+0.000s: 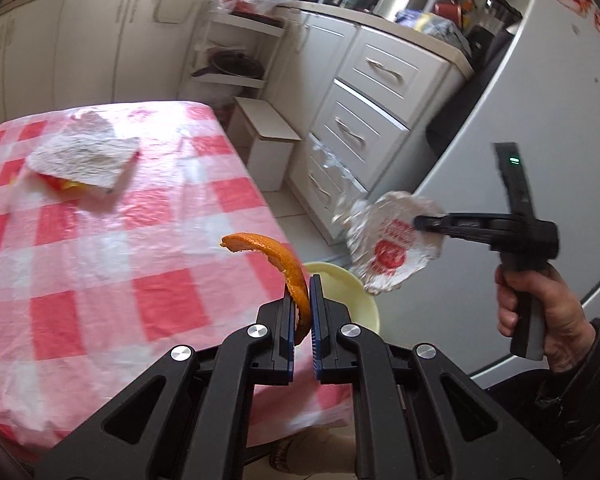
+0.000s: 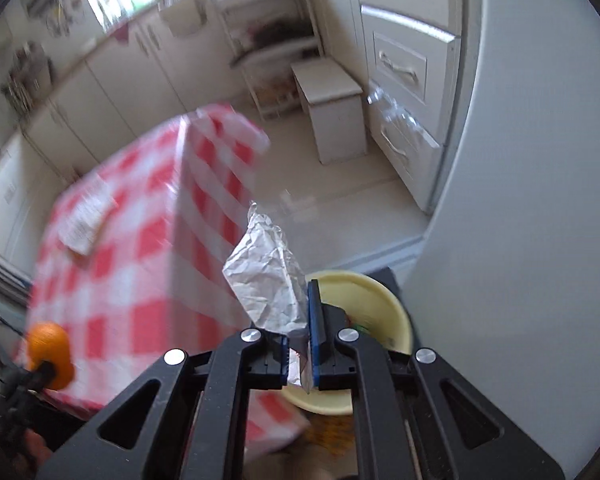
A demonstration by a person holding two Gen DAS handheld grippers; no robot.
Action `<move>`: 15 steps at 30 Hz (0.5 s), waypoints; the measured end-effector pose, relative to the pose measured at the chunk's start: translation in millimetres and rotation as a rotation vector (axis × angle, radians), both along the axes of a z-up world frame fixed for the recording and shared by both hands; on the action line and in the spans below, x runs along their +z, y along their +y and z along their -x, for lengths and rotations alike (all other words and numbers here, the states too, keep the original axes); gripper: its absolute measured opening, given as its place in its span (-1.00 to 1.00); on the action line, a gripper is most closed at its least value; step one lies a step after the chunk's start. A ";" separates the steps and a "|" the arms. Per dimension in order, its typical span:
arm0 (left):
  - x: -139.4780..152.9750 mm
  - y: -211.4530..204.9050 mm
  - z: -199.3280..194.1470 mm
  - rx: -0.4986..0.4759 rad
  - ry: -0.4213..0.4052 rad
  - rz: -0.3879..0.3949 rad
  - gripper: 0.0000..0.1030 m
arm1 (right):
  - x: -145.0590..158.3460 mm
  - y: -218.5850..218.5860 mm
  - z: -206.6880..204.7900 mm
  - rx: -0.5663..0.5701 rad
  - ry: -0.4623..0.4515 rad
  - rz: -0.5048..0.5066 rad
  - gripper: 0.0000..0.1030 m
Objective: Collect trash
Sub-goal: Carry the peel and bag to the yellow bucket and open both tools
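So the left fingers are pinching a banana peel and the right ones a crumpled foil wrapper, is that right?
Not quite: the left fingers pinch an orange peel, not a banana peel, as the left wrist view shows. The right fingers do hold the foil wrapper.

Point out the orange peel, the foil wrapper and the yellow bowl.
orange peel (image 1: pixel 278 254): left wrist view, on the middle of its curved strip.
foil wrapper (image 2: pixel 266 280): right wrist view, on its crumpled silver face.
yellow bowl (image 2: pixel 384 296): right wrist view, on its far inner wall.
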State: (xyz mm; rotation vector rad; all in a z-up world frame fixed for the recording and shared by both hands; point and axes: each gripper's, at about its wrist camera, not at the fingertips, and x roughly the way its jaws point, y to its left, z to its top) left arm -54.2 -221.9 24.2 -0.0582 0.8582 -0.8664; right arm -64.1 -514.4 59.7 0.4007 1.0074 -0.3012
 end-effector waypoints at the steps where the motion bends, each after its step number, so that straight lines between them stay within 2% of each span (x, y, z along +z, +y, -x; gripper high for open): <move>1: -1.4 -9.0 4.8 -0.015 -0.002 -0.005 -0.88 | -11.5 -1.9 -6.4 0.017 0.055 0.006 -0.69; 2: -3.0 -19.9 10.1 -0.033 -0.005 -0.013 -0.88 | -23.2 -5.0 -10.9 0.033 0.100 0.002 -0.44; 4: -6.5 -34.3 15.6 -0.055 -0.005 -0.021 -0.88 | -38.9 -11.7 -15.9 0.023 0.136 -0.036 -0.30; 5: -8.9 -43.8 19.0 -0.068 -0.004 -0.027 -0.88 | -41.0 -15.5 -16.2 0.012 0.128 -0.066 -0.30; 8: -15.4 -67.2 24.6 -0.097 0.004 -0.037 -0.88 | -25.4 -24.7 -11.8 -0.026 0.019 -0.131 0.00; 11: -20.0 -90.8 30.8 -0.124 0.003 -0.049 -0.88 | 1.4 -28.2 2.3 -0.052 -0.132 -0.167 0.19; 15: -27.3 -128.5 39.1 -0.173 -0.001 -0.064 -0.88 | 30.4 -30.3 18.5 -0.077 -0.294 -0.192 0.27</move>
